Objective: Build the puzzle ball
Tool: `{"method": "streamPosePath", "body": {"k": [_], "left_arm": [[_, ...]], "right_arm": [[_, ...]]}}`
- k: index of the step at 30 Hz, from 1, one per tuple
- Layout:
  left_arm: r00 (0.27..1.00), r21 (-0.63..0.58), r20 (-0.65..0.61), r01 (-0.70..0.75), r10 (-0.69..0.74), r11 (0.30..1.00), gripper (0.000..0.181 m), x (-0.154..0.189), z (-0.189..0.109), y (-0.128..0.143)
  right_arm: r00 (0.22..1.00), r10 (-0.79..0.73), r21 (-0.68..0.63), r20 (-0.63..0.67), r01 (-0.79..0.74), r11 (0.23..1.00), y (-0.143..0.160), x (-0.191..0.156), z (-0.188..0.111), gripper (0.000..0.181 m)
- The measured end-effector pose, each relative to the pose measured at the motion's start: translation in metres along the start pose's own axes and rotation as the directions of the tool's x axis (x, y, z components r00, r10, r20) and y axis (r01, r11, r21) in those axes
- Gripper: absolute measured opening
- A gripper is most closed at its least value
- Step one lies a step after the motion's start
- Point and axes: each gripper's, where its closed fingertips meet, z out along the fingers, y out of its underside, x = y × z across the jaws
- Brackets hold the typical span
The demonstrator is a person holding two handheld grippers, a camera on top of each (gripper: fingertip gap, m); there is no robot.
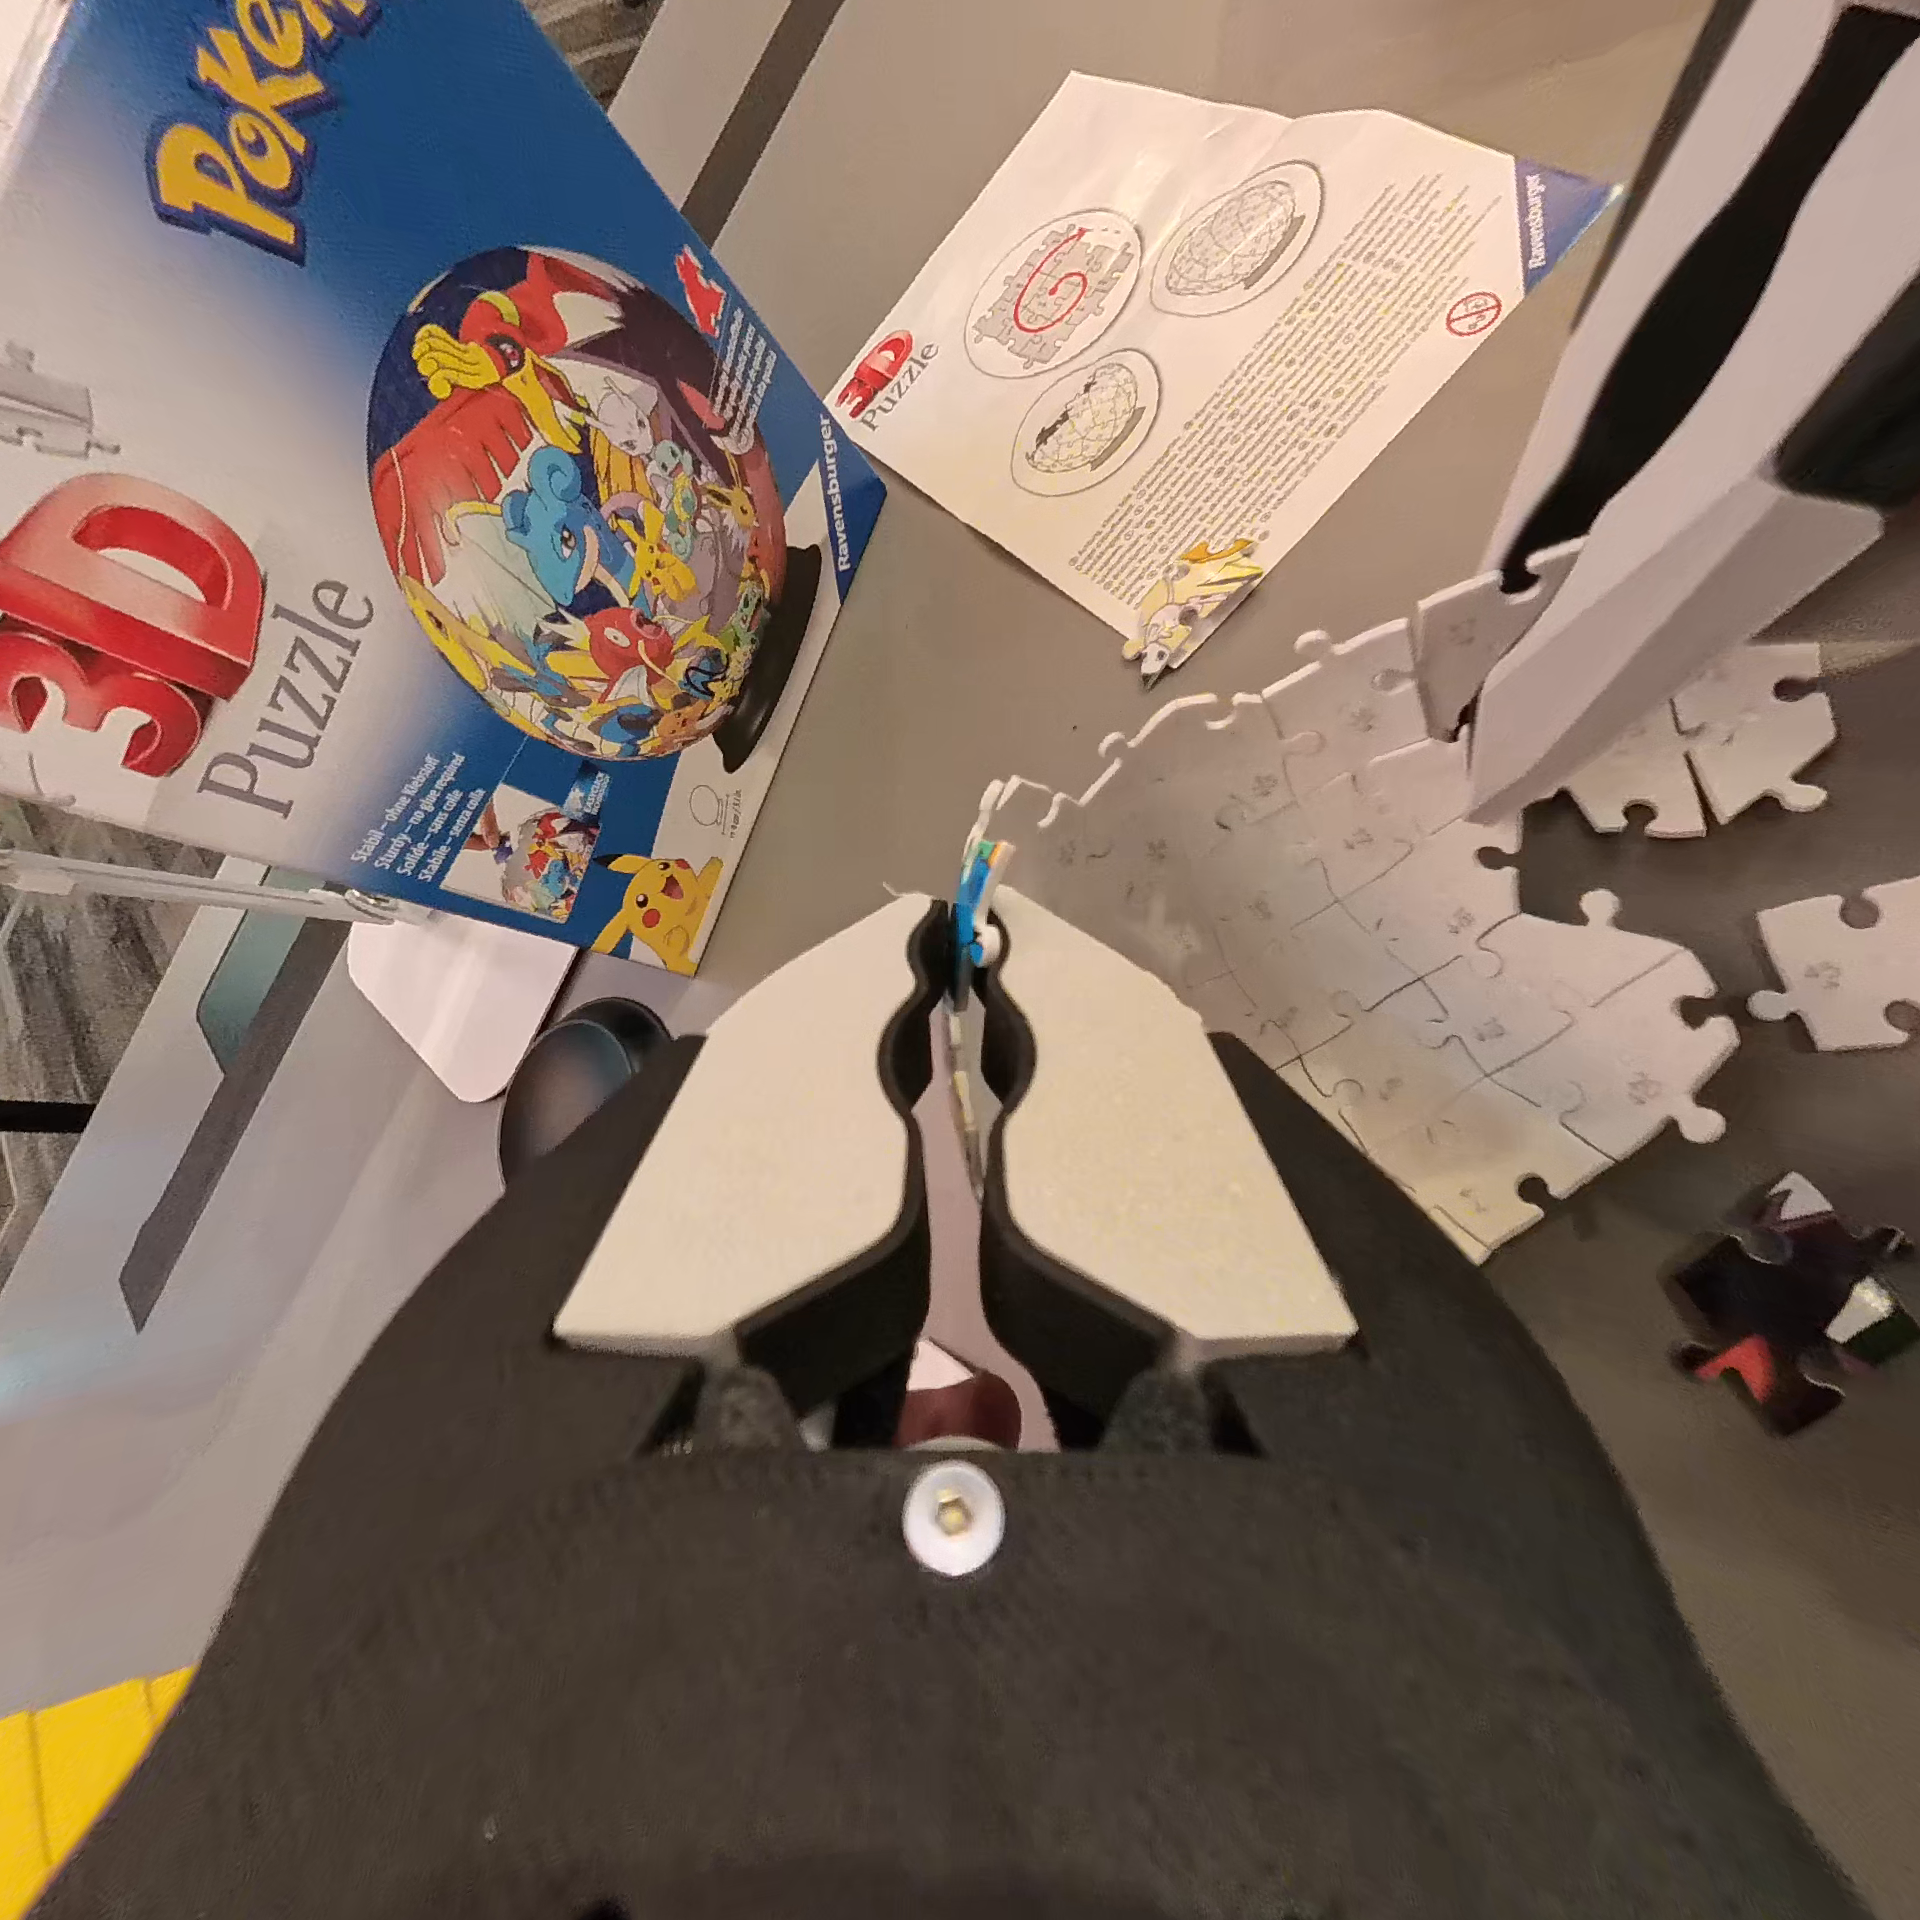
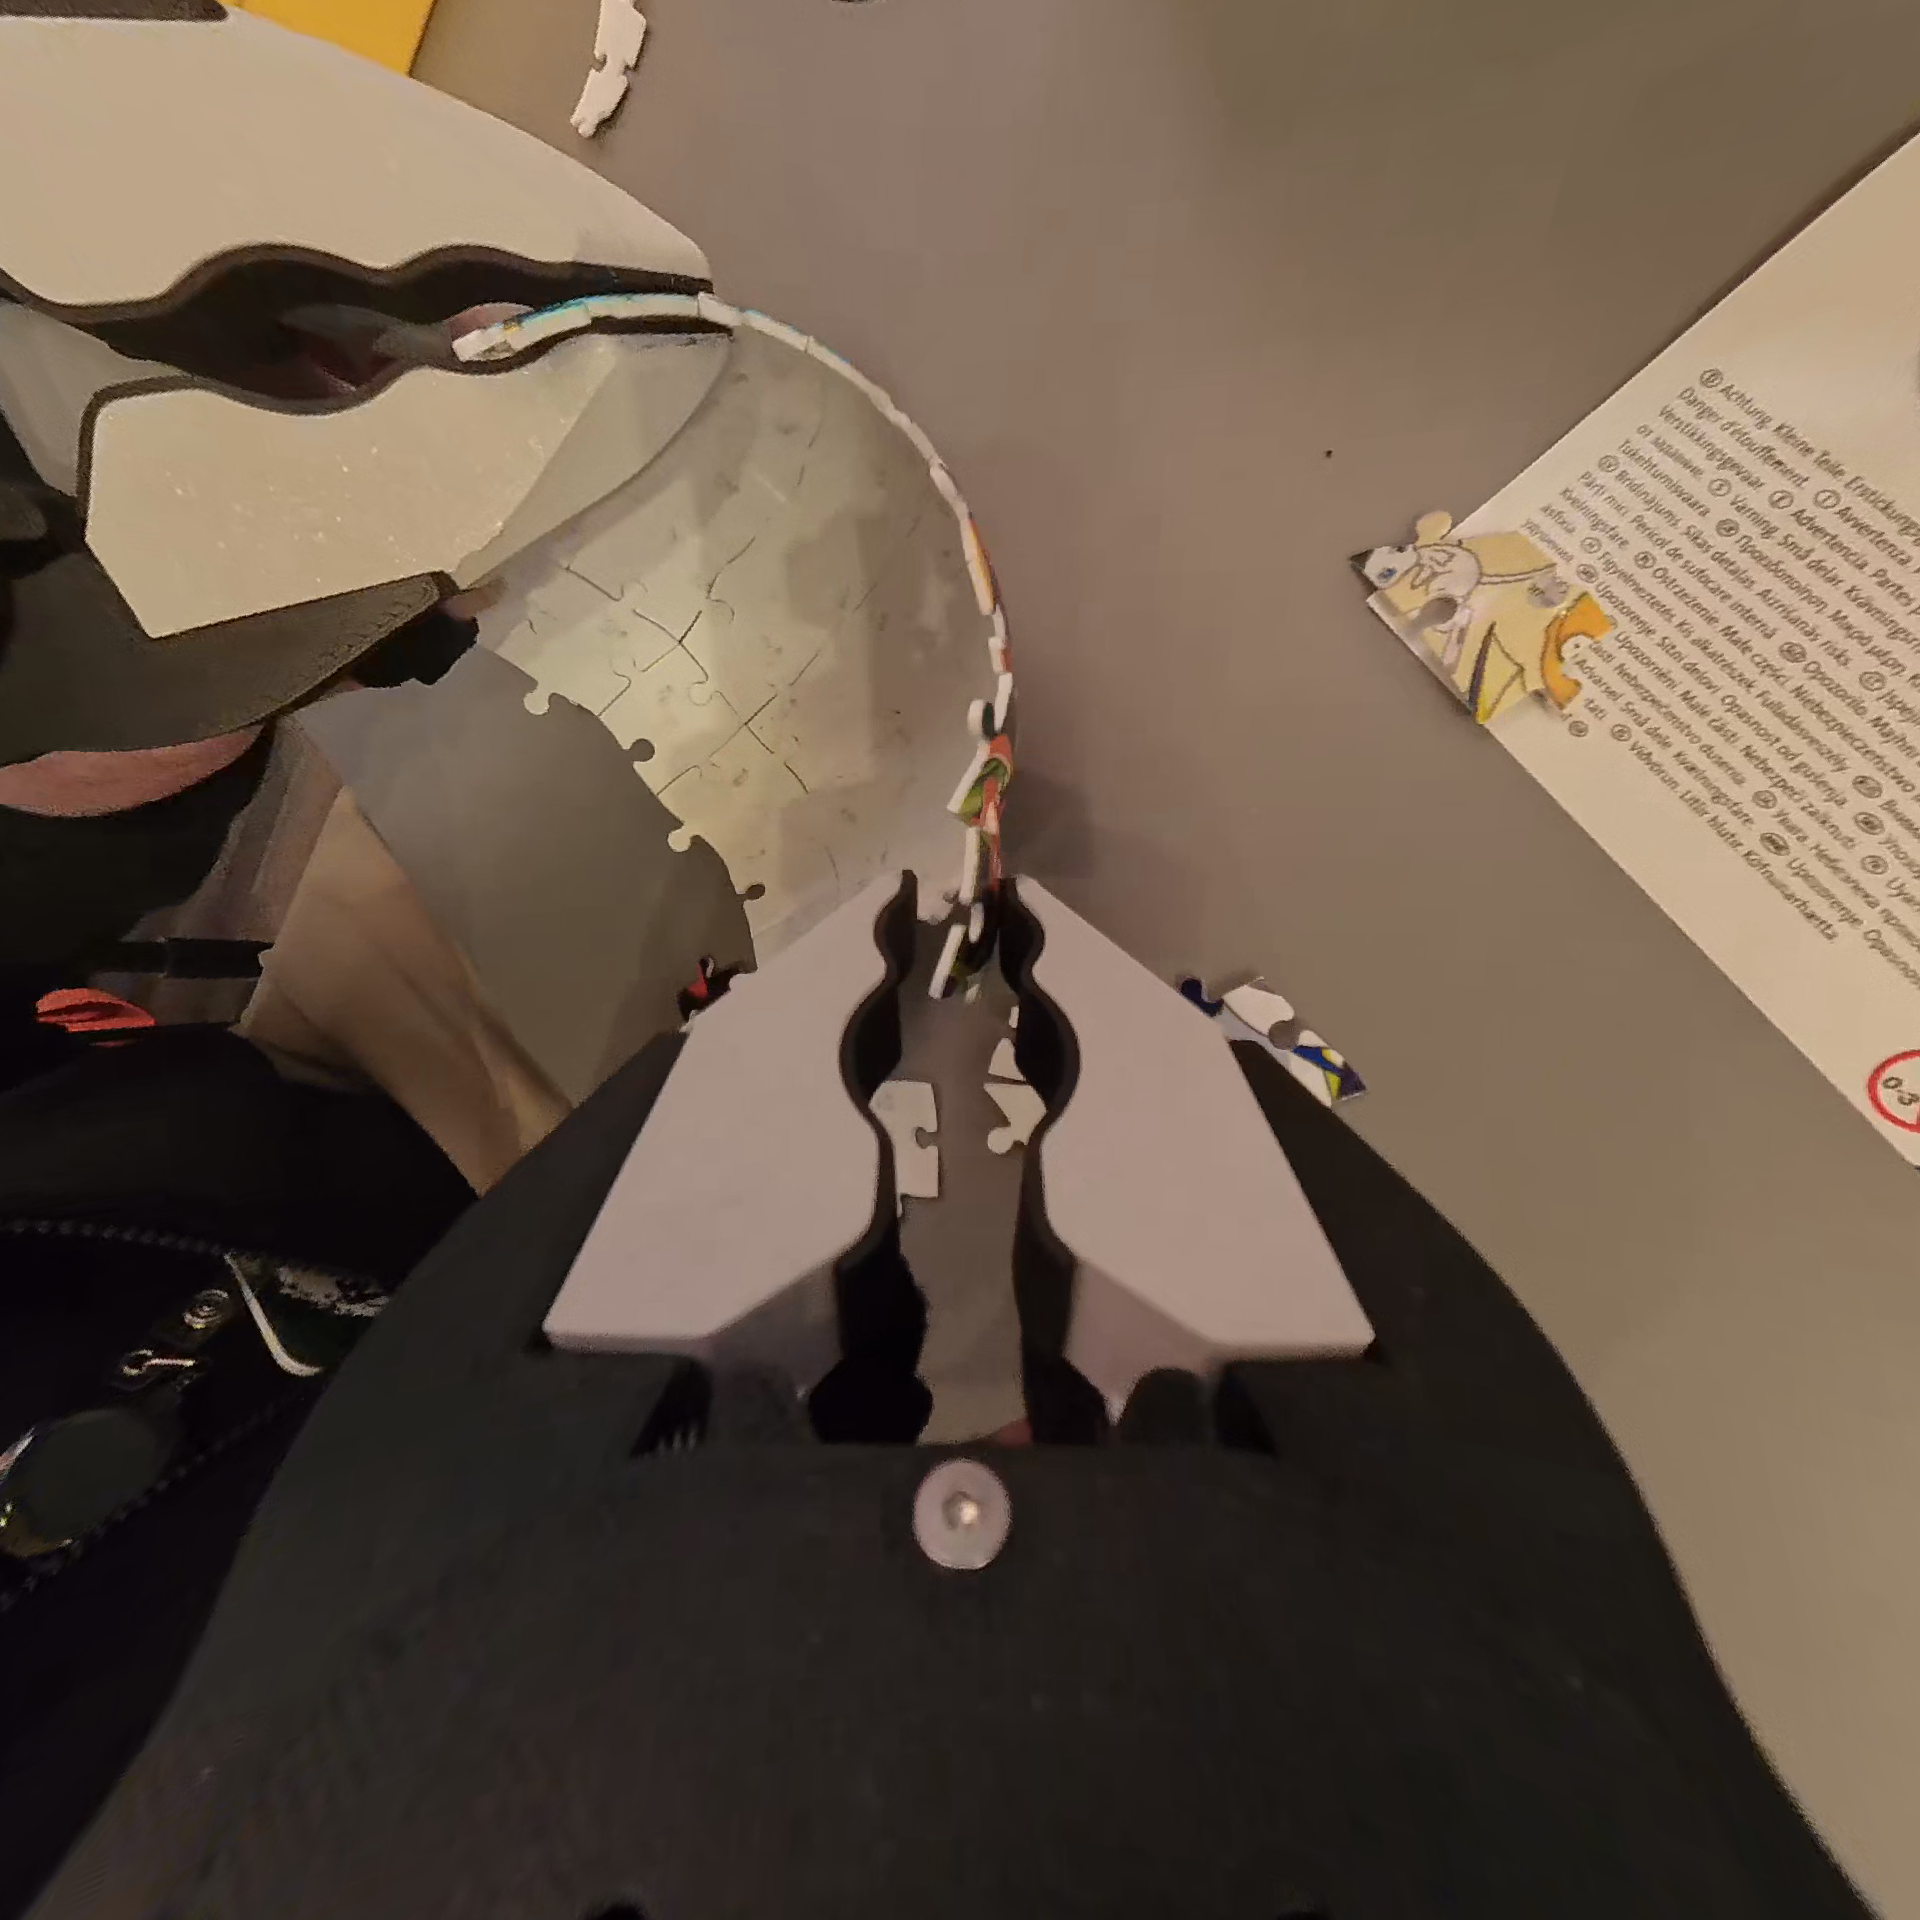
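Note:
The partly built puzzle ball (image 1: 1351, 935) is a curved shell of joined pieces, white inside and printed outside. My left gripper (image 1: 961, 914) is shut on one rim edge of it. My right gripper (image 2: 961, 904) is shut on the opposite rim, and the shell's white inside (image 2: 727, 644) curves away between the two. The right gripper also shows in the left wrist view (image 1: 1486, 686), at the shell's far edge. The left gripper also shows in the right wrist view (image 2: 717, 307), at upper left. The shell's printed outer face is mostly hidden.
The puzzle box (image 1: 416, 468) lies at left on the grey table (image 2: 1247, 312). The instruction sheet (image 1: 1247, 343) lies beyond, with a yellow piece (image 1: 1195, 603) on its edge. Loose pieces lie to the right: white ones (image 1: 1839, 977) and a dark one (image 1: 1787, 1320). A blue-and-white piece (image 2: 1278, 1029) lies beside my right gripper. The yellow piece (image 1: 1195, 603) is about 9 cm from my right fingertips.

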Motion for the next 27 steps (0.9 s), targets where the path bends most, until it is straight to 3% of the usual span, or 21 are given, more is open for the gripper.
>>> {"method": "streamPosePath", "body": {"k": [19,27], "left_arm": [[0.999,0.007,0.029,0.021,-0.021,1.000,0.003,-0.0026,-0.0010,-0.0009],[0.999,0.014,0.029,0.029,-0.029,0.999,0.003,-0.0010,-0.0013,-0.0020]], "right_arm": [[0.994,0.041,0.143,-0.099,-0.026,0.989,-0.0002,0.0015,0.0032,0.003],[0.990,0.090,0.191,-0.105,-0.069,0.979,-0.0044,0.0042,0.0052,0.008]]}}
